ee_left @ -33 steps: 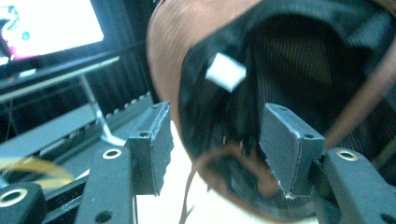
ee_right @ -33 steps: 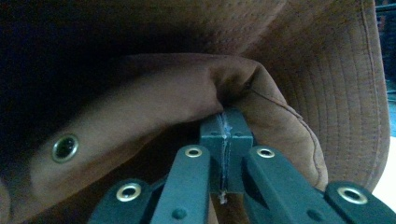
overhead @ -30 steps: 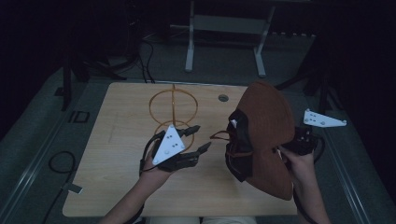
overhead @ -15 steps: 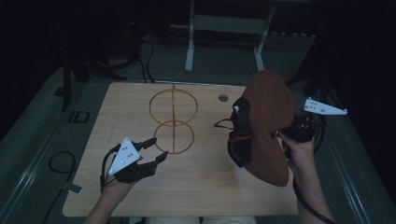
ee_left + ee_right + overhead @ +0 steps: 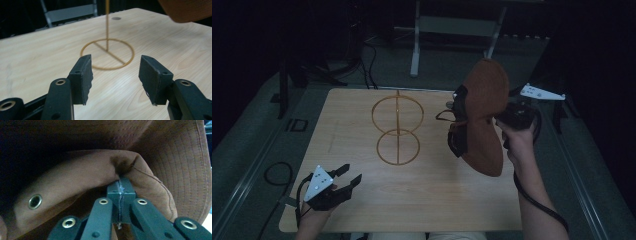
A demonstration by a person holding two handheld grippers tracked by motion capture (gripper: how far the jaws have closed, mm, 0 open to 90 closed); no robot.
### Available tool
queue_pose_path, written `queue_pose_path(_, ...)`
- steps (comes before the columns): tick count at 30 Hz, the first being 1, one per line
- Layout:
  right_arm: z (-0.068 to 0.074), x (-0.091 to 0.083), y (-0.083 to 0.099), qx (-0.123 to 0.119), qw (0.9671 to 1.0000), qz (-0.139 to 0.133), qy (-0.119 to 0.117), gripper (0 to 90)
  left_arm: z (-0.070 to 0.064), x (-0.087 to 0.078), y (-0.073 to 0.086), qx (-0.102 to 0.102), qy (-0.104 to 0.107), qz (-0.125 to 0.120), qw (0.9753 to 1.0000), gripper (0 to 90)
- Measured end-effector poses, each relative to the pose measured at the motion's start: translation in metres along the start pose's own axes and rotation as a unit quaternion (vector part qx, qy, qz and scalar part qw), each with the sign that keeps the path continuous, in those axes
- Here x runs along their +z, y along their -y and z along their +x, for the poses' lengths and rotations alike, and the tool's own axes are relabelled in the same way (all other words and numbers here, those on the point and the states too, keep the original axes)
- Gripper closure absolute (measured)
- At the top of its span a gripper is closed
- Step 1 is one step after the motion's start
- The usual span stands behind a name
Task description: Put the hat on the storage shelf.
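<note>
Wood table [image 5: 422, 195]: R gripper [image 5: 515, 116] clamps brown hat [image 5: 484, 120] brim, raised beside wire stand [image 5: 397, 125]; L gripper [image 5: 343, 181] open, clear.

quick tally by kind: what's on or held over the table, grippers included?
Grippers: 2, the left gripper open and the right gripper shut on the hat
Brown hat: 1
Wire hat stand: 1
Total: 4
</note>
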State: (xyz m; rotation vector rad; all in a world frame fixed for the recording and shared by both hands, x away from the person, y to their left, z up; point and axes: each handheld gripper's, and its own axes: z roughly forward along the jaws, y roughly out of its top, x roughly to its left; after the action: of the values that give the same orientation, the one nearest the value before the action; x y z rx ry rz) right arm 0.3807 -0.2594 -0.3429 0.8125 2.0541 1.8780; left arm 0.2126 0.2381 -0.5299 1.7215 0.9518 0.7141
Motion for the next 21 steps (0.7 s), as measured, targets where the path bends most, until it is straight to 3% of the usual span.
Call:
queue_pose_path(6, -0.005, 0.023, -0.005, 0.004, 0.9999, -0.002, 0.013, 89.2, 0.013, -0.006, 0.028, -0.037, -0.033, 0.016, 0.9986, 43.5)
queue_pose_path(8, -0.006, 0.031, -0.006, 0.005, 0.9999, 0.002, 0.015, 89.2, 0.017, -0.007, 0.033, -0.059, -0.048, 0.016, 0.9969, 29.2)
queue_pose_path(10, -0.008, 0.038, -0.009, 0.008, 0.9999, 0.002, 0.012, 89.2, 0.022, -0.009, 0.036, -0.064, -0.066, 0.023, 0.9955, 11.9)
queue_pose_path(12, -0.008, 0.046, -0.015, 0.009, 0.9999, 0.0, 0.01, 89.2, 0.024, -0.012, 0.038, -0.073, -0.071, 0.02, 0.9946, 5.3)
queue_pose_path(17, 0.0, 0.071, -0.034, -0.001, 1.0, -0.004, 0.006, 89.2, 0.027, -0.013, 0.044, -0.087, -0.085, 0.02, 0.9924, 5.3)
queue_pose_path(21, 0.013, 0.092, -0.048, -0.017, 0.9999, -0.003, 0.001, 89.2, 0.029, -0.014, 0.045, -0.087, -0.082, 0.015, 0.9927, 5.5)
